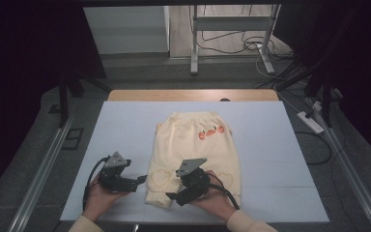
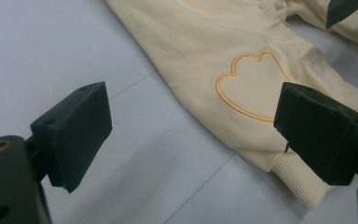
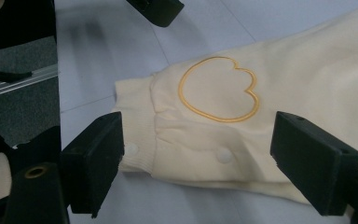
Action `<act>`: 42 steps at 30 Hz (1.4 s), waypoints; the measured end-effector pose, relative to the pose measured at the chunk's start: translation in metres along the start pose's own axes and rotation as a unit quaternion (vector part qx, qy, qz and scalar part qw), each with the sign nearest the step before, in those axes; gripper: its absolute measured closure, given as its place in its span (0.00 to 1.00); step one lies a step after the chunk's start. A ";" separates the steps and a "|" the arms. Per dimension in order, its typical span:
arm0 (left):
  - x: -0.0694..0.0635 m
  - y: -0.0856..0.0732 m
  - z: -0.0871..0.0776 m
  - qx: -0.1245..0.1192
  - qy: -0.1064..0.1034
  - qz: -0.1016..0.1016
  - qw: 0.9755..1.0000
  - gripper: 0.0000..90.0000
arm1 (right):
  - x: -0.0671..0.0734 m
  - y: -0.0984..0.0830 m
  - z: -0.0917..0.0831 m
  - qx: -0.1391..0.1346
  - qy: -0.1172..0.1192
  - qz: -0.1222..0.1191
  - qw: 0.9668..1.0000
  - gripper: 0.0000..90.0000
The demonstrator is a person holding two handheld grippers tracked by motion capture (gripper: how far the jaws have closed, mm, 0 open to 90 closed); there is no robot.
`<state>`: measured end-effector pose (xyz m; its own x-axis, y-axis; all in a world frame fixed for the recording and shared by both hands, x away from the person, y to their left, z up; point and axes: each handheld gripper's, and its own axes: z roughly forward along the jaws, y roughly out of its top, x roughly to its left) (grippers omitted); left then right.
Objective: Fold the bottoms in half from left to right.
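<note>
Both hand-held grippers wide open over yellow baby pants [image 1: 193, 150]. Left [image 1: 142, 180], right [image 1: 173, 197]: pinch ribbed cuff [image 3: 135, 121] squarely, through all layers.

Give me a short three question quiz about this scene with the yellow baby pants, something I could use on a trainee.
1. True or false: the left gripper is shut on the pants.
2. Which shape is stitched in orange near the cuff? A) star B) heart C) circle
3. Fill in: the right gripper hovers over the ___ edge of the pants, the one closest to the person.

Key
1. False: its jaws stand apart, one over the white table, one over the fabric.
2. B, the heart.
3. Near (bottom), by the cuffs and snap buttons.
</note>
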<state>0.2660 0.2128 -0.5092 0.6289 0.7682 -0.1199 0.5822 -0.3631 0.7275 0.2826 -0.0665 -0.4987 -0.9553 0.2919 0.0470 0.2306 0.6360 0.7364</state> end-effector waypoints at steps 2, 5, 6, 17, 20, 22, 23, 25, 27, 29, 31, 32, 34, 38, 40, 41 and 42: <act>0.000 0.000 0.000 0.000 0.000 0.000 1.000 0.12 | 0.001 0.001 0.002 -0.001 0.003 -0.001 1.000 0.20; 0.001 0.000 0.000 -0.001 0.001 -0.003 1.000 0.12 | 0.004 0.003 0.005 0.003 0.008 -0.004 1.000 0.21; 0.001 0.000 0.000 -0.001 0.001 -0.003 1.000 0.12 | 0.005 0.004 0.007 0.002 0.010 -0.007 1.000 0.21; 0.002 -0.001 0.000 0.002 0.003 -0.005 1.000 0.12 | 0.012 0.007 0.020 0.010 0.026 -0.010 1.000 0.23; 0.002 -0.001 0.000 0.001 0.003 -0.005 1.000 0.12 | 0.015 0.008 0.023 0.012 0.028 -0.014 0.999 0.23; 0.003 -0.001 0.000 0.002 0.003 -0.004 1.000 0.12 | 0.016 0.009 0.026 0.015 0.031 -0.018 0.999 0.23; 0.003 -0.001 0.000 0.002 0.003 -0.005 1.000 0.12 | 0.018 0.010 0.028 0.018 0.032 -0.021 0.999 0.24; 0.003 -0.001 0.000 0.002 0.003 -0.005 1.000 0.12 | 0.020 0.011 0.031 0.020 0.036 -0.024 0.999 0.24; 0.003 -0.001 0.000 0.002 0.003 -0.005 1.000 0.12 | 0.022 0.011 0.034 0.023 0.038 -0.028 0.999 0.24; 0.003 -0.001 0.000 0.002 0.004 -0.006 1.000 0.12 | 0.026 0.013 0.037 0.023 0.040 -0.034 0.998 0.24; 0.004 -0.001 0.000 0.003 0.004 -0.006 1.000 0.12 | 0.029 0.014 0.039 0.025 0.043 -0.040 0.998 0.24; 0.004 -0.001 0.000 0.003 0.004 -0.006 1.000 0.12 | 0.030 0.015 0.040 0.023 0.045 -0.041 0.998 0.24; 0.004 -0.001 0.000 0.004 0.004 -0.007 1.000 0.12 | 0.032 0.017 0.042 0.026 0.047 -0.045 0.998 0.25; 0.006 -0.002 -0.001 0.004 0.007 -0.011 1.000 0.12 | 0.034 0.017 0.048 0.032 0.045 -0.051 0.997 0.25; 0.006 -0.002 -0.001 0.005 0.007 -0.013 1.000 0.12 | 0.035 0.016 0.051 0.036 0.043 -0.050 0.997 0.25; 0.006 -0.002 -0.001 0.005 0.008 -0.013 1.000 0.12 | 0.035 0.016 0.053 0.038 0.042 -0.049 0.997 0.25; 0.007 -0.002 -0.001 0.005 0.008 -0.012 1.000 0.12 | 0.035 0.016 0.054 0.040 0.040 -0.051 0.997 0.25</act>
<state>0.2681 0.2195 -0.5108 0.6063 0.7851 -0.1269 0.6025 -0.3493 0.7176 0.2627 -0.0077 -0.5216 -0.9856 0.1663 0.0309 0.1421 0.7154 0.6841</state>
